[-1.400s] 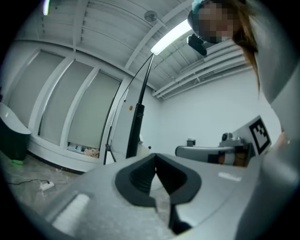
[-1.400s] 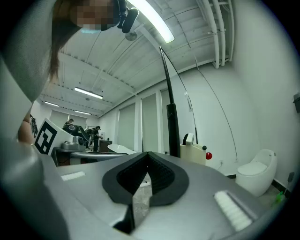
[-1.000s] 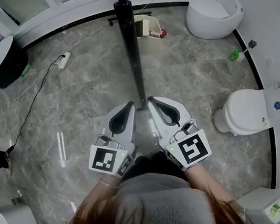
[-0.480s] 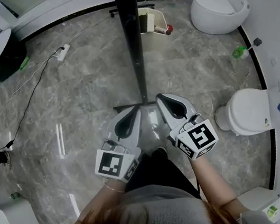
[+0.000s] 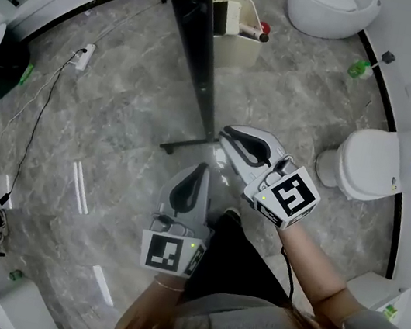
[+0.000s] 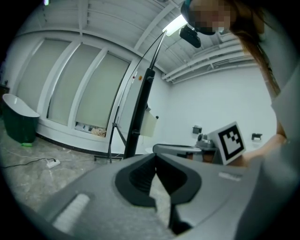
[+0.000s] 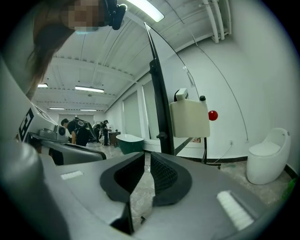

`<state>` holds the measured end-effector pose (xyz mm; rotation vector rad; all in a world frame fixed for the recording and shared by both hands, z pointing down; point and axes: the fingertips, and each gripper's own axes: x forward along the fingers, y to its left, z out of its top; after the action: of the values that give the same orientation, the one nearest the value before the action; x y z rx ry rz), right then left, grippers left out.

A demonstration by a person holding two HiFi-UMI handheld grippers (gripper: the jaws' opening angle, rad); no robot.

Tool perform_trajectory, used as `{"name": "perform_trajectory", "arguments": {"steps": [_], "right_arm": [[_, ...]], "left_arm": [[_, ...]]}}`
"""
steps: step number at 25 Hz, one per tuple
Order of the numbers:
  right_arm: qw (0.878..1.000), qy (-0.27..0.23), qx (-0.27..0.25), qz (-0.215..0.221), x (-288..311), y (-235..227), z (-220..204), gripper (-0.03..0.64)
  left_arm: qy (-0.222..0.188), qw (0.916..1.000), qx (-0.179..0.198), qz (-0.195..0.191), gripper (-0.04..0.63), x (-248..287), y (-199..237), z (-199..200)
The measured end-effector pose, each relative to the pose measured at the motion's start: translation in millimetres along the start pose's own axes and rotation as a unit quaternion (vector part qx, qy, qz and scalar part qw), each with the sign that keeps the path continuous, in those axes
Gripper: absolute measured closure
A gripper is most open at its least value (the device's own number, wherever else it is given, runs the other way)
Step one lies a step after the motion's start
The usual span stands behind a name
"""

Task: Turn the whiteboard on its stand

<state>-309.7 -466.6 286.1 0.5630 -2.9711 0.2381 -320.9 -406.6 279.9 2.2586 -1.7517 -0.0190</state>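
The whiteboard (image 5: 189,31) shows edge-on as a tall black bar on its stand, whose foot (image 5: 185,145) rests on the grey marble floor. A cream box (image 5: 233,31) hangs on it. My right gripper (image 5: 227,132) points at the base of the stand from just right of it; its jaws are opening a little and nothing is between them. In the right gripper view the board's black edge (image 7: 159,103) rises beyond that gripper (image 7: 147,159). My left gripper (image 5: 203,169) sits lower and nearer the person, shut and empty. The left gripper view shows the board's edge (image 6: 140,112) beyond those jaws.
A white toilet (image 5: 375,162) stands at the right and another white fixture (image 5: 327,8) at the top. A green bottle (image 5: 359,68) lies by the wall. A power strip (image 5: 83,56) with its cable lies left. People stand far off (image 7: 77,131) near a green tub (image 7: 130,142).
The board looms larger and closer in the head view. My left gripper has drawn back from the stand's foot toward the person. My right gripper stays near the foot, its jaws now slightly parted.
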Motion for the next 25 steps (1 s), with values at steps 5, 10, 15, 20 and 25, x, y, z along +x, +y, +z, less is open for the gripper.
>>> {"name": "perform_trajectory", "arguments": {"steps": [5,10,15,20,25], "right_arm": [[1.000,0.005,0.000,-0.002,2,2,-7,0.571],[1.000,0.003,-0.001,0.000,0,2,-5,0.557],[1.000,-0.007,-0.010,0.006,-5,5,12,0.554],[0.999,-0.008,-0.025,0.025,-4,5,18,0.554],[1.000,-0.007,0.000,0.019,7,2,12,0.546]], "left_arm": [[0.004,1.0000,0.002,0.008,0.595,-1,10,-6],[0.000,0.9999,0.004,0.014,0.595,-2,10,-5],[-0.011,0.9998,0.001,0.017,0.595,-2,7,6],[-0.038,0.9988,0.010,0.028,0.595,0,3,24],[-0.025,0.9995,0.011,0.016,0.595,11,15,21]]}}
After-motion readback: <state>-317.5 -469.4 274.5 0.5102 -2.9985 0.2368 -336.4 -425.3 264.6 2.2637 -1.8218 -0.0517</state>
